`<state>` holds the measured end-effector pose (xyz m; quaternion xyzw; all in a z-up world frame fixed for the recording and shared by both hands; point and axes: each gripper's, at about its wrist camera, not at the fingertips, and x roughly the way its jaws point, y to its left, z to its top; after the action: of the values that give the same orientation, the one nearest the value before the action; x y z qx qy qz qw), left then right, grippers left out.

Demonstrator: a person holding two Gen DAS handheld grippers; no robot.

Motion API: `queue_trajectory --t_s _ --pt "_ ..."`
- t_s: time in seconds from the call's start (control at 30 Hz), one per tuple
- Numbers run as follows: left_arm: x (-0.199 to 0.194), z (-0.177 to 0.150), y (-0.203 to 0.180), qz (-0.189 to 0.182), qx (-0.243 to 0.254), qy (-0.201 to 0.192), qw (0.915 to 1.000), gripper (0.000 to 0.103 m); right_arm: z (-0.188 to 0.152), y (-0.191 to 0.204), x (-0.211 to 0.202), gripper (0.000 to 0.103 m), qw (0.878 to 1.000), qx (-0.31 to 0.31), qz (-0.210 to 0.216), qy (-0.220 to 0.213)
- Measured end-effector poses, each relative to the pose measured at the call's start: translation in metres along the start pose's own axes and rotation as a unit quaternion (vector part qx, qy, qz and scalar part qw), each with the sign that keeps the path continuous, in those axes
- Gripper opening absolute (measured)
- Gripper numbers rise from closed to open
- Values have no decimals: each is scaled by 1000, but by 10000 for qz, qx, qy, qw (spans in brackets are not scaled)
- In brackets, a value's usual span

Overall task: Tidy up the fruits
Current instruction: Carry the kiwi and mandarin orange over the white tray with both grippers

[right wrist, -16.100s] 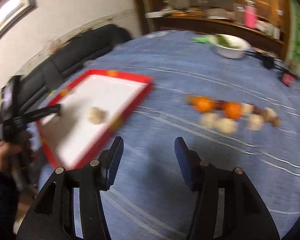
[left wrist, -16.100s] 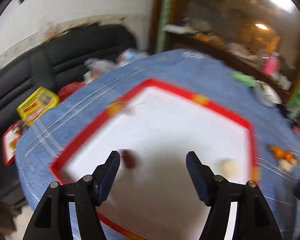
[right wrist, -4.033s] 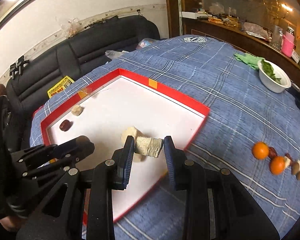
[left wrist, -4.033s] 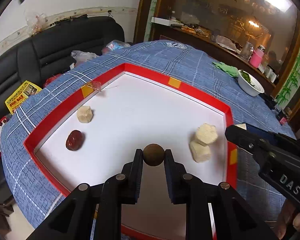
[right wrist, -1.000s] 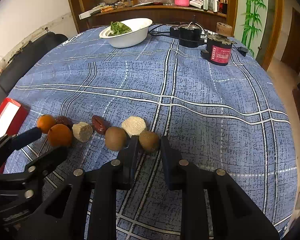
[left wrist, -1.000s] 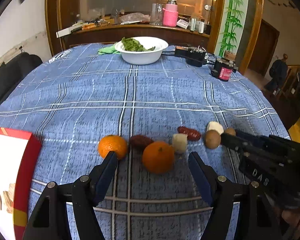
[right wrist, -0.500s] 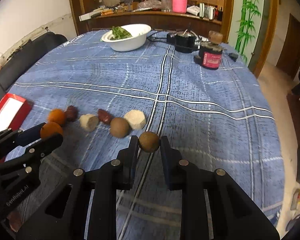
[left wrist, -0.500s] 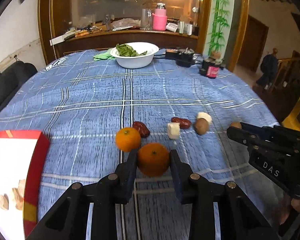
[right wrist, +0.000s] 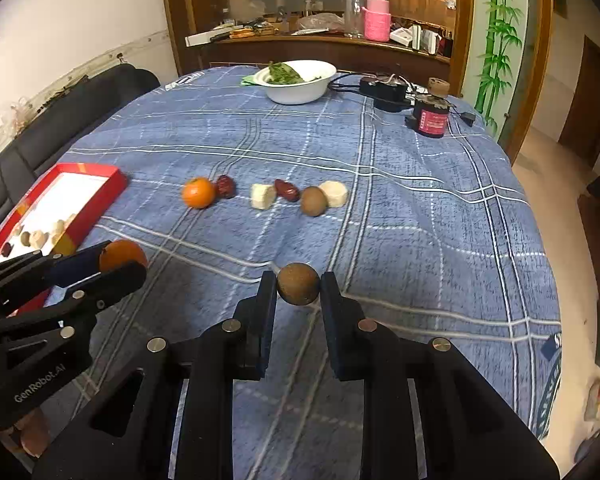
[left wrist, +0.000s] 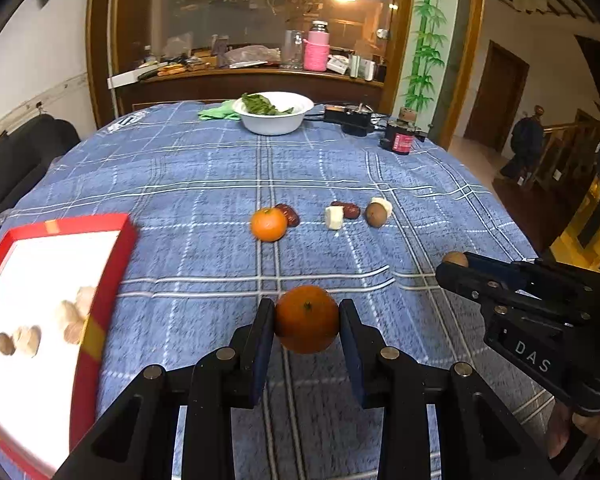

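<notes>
My left gripper (left wrist: pixel 306 326) is shut on an orange mandarin (left wrist: pixel 307 319), held above the blue checked tablecloth. My right gripper (right wrist: pixel 298 285) is shut on a small round brown fruit (right wrist: pixel 298 283), also lifted off the cloth. Each gripper shows in the other's view: the right gripper (left wrist: pixel 454 261) at the right edge, the left gripper (right wrist: pixel 120 260) at the lower left. On the cloth lies a row of fruit: a second mandarin (left wrist: pixel 268 223), dark red dates (left wrist: pixel 350 209), pale chunks (left wrist: pixel 334 217) and a brown fruit (left wrist: pixel 375 214). The red-rimmed white tray (left wrist: pixel 112 264) at the left holds several pale and brown pieces.
A white bowl of greens (left wrist: pixel 274 113) stands at the table's far side, beside a green cloth, black devices with cables (left wrist: pixel 350 115) and a red-labelled can (left wrist: pixel 400 141). A black sofa (right wrist: pixel 60 120) runs along the left. A wooden sideboard with a pink jar (left wrist: pixel 316 54) lies behind.
The left gripper closed on a mandarin and lifted it out of the row. Both grippers drew back from the row with their fruit, and the red tray came further into view at the left.
</notes>
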<state>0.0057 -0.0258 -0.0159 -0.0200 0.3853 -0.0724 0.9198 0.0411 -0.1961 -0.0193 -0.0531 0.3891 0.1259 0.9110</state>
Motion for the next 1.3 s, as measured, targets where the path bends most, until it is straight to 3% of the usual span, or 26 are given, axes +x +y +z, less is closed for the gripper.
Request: queue_trajectory --t_s 0.73,1.3 --pt "-41 -21 47 567 -504 -202 9969 31 -11 57 -27 21 9992 -389 50 -86" --pt "-63 -26 88 1026 -948 -311 9897 31 -1 103 -33 21 9956 -822 404 -212"
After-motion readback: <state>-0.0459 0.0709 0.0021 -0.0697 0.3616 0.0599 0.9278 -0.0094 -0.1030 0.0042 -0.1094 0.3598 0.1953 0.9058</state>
